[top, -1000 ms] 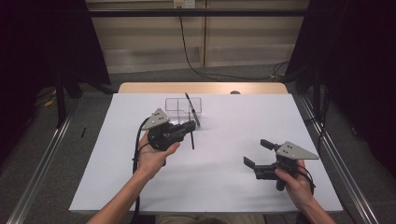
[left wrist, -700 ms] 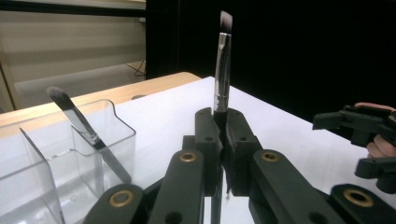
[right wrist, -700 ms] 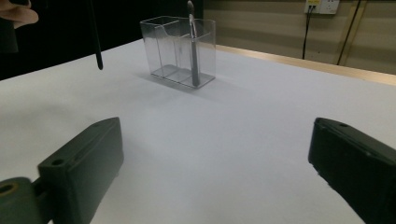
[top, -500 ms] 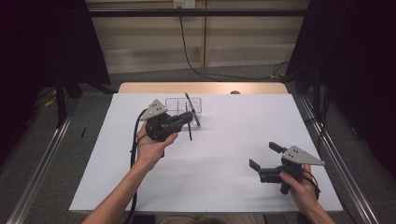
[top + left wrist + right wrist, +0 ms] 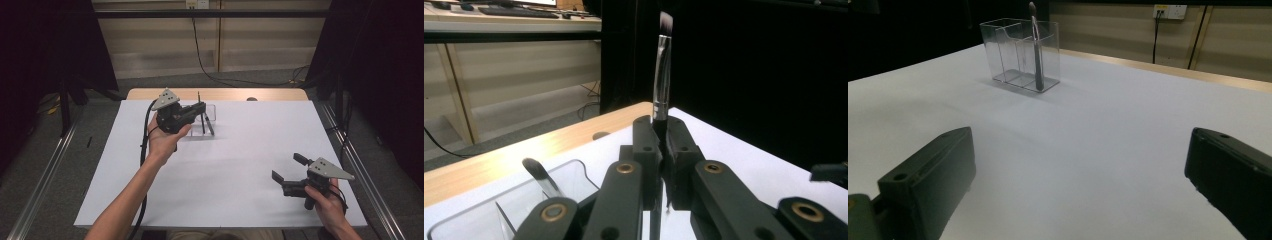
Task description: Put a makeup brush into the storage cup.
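- High view: the left gripper (image 5: 200, 107) sits in the upper middle of the frame, its jaws clamped on a thin brush (image 5: 199, 98) that stands upright over the clear organizer (image 5: 211, 114). A second brush (image 5: 207, 124) leans in that organizer. The right gripper (image 5: 289, 167) is at lower right above the white table (image 5: 240, 165), jaws spread wide with nothing between them.
- Left gripper view: the two black jaws meet at frame centre, pinching the brush (image 5: 662, 75) by its dark handle; its silver ferrule and bristles point up. The organizer (image 5: 519, 200) lies at lower left.
- Right gripper view: the jaws stand far apart at the bottom corners, having just finished opening, empty. The organizer (image 5: 1013, 50) is at upper left with a brush (image 5: 1036, 45) in it.
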The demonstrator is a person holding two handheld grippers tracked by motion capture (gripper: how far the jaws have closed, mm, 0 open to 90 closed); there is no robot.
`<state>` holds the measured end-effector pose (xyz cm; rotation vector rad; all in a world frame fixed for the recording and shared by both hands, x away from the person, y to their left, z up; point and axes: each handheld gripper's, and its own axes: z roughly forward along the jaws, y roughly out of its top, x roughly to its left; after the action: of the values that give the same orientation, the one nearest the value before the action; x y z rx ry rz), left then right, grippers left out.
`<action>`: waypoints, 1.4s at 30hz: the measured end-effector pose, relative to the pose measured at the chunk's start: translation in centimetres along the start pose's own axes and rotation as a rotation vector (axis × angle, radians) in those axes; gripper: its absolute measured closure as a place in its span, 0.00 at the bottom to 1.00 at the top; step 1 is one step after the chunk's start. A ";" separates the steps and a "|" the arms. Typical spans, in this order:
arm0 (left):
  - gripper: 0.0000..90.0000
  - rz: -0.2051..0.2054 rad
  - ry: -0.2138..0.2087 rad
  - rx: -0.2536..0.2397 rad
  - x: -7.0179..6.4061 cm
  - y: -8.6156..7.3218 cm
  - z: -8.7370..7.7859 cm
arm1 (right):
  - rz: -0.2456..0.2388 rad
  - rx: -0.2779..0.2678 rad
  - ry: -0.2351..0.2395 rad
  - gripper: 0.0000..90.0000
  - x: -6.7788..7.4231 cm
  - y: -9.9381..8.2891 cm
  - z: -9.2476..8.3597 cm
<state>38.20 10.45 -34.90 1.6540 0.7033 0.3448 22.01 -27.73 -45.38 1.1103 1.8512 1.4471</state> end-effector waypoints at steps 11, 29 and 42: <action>0.96 0.001 0.021 -0.010 1.2 0.7 2.0 | -0.001 -0.003 0.019 0.00 0.1 -0.2 0.1; 0.96 0.010 0.063 -0.027 2.2 1.1 5.0 | 0.022 -0.008 0.034 0.00 0.1 -0.1 0.1; 0.96 0.015 0.075 0.007 2.9 0.1 6.5 | 0.019 -0.011 0.042 0.00 0.1 -0.2 0.0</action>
<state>44.31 7.15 -36.68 1.6603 0.7493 0.4171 21.91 -27.64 -45.52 1.1028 1.8643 1.5002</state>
